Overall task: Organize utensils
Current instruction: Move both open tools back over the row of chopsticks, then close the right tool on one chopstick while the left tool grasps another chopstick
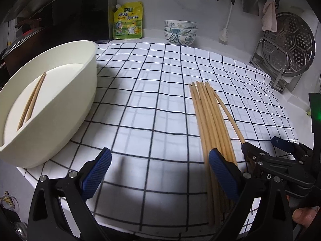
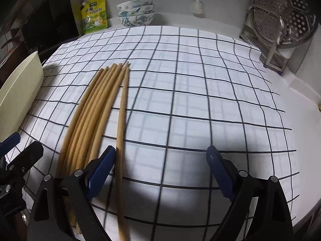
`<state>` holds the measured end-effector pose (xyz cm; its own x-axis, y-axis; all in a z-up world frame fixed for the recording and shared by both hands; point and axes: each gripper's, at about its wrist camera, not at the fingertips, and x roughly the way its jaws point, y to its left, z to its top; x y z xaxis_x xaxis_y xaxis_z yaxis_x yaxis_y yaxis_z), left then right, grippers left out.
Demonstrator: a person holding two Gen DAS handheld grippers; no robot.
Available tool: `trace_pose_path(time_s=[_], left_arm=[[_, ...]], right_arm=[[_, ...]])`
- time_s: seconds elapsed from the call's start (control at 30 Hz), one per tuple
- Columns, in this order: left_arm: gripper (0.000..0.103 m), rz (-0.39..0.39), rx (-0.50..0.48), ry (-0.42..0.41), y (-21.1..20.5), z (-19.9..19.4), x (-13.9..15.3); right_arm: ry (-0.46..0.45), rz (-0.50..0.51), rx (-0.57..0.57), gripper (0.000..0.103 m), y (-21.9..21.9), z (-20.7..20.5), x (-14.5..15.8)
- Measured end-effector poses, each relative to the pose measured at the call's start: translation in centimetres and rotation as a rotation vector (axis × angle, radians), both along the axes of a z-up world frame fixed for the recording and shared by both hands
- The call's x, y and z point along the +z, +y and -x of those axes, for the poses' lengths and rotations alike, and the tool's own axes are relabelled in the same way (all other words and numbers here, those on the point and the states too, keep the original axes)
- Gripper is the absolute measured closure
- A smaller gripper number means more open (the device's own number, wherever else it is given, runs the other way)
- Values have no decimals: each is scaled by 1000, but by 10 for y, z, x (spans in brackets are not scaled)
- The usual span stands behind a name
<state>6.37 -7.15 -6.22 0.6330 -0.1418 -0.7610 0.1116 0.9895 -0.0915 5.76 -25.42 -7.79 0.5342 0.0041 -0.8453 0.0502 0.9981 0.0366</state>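
Observation:
Several wooden chopsticks [image 1: 210, 120] lie bundled on the checked cloth; they also show in the right wrist view [image 2: 96, 108]. One pair [image 2: 122, 124] lies split off to the bundle's right. A cream oval tub [image 1: 66, 100] at the left holds two chopsticks [image 1: 32, 102]. My left gripper [image 1: 160, 172] is open and empty, its right finger over the bundle's near ends. My right gripper [image 2: 160, 170] is open, its left finger [image 2: 102, 170] between the bundle and the split-off pair; it also shows in the left wrist view [image 1: 260, 146].
White cloth with black grid [image 1: 152, 92] covers the counter. At the back stand a yellow refill pouch [image 1: 128, 21], stacked patterned bowls [image 1: 180, 32], a white brush [image 1: 224, 34] and a steel steamer rack [image 1: 289, 46]. The tub's edge shows in the right wrist view [image 2: 20, 92].

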Motion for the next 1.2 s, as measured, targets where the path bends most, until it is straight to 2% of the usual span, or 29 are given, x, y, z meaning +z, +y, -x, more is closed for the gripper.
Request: trace_pose_path(time_s=[0.23, 0.43, 0.63, 1.2], left_arm=[[7, -31, -22, 11, -17, -11, -9], [7, -64, 4, 22, -12, -15, -17], [7, -25, 29, 21, 1, -15, -15], [7, -85, 21, 25, -14, -27, -18]], right_arm=[[-11, -17, -11, 16, -11, 2, 0], [-13, -20, -8, 16, -12, 3, 0], [-17, -29, -7, 16, -13, 3, 0], [-25, 12, 1, 16, -6, 1, -2]])
